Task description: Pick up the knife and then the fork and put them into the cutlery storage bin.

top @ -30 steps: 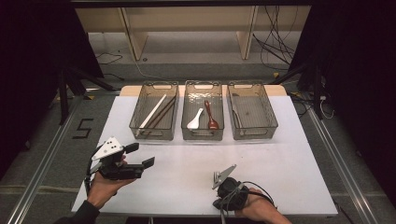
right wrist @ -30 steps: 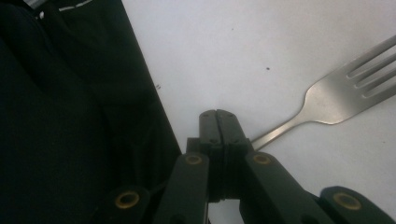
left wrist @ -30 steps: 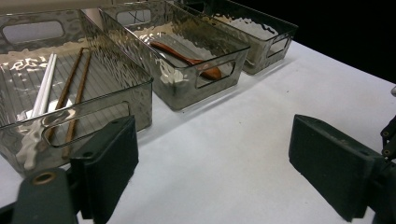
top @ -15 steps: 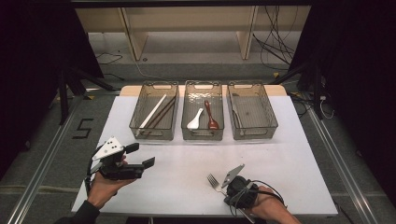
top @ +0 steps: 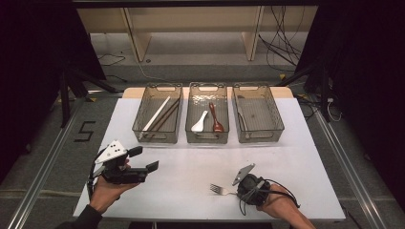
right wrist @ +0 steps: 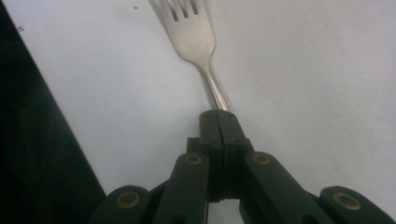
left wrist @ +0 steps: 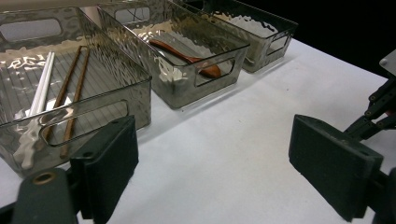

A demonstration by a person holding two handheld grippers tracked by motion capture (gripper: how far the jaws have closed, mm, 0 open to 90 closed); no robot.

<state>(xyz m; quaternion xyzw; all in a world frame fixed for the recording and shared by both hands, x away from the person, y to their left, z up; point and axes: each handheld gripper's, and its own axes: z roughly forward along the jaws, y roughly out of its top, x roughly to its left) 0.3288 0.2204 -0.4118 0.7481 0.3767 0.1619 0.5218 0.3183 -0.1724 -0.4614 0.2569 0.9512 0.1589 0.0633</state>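
A metal fork (top: 217, 189) lies low over the white table (top: 191, 167) near its front edge, tines pointing left. My right gripper (top: 234, 192) is shut on its handle. In the right gripper view the closed jaws (right wrist: 218, 116) pinch the fork (right wrist: 194, 32) just below its neck. My left gripper (top: 144, 159) hovers open at the front left with nothing between its pads (left wrist: 112, 163).
Three clear bins stand in a row at the back. The left bin (top: 157, 138) holds white and brown chopsticks (top: 162, 114), the middle bin (top: 207, 140) a white spoon (top: 199, 122) and a brown spoon (top: 215, 119). The right bin (top: 260, 138) looks bare.
My right hand has slid to the right along the front edge with the fork in its jaws, so the tines now show. The left hand has stayed put.
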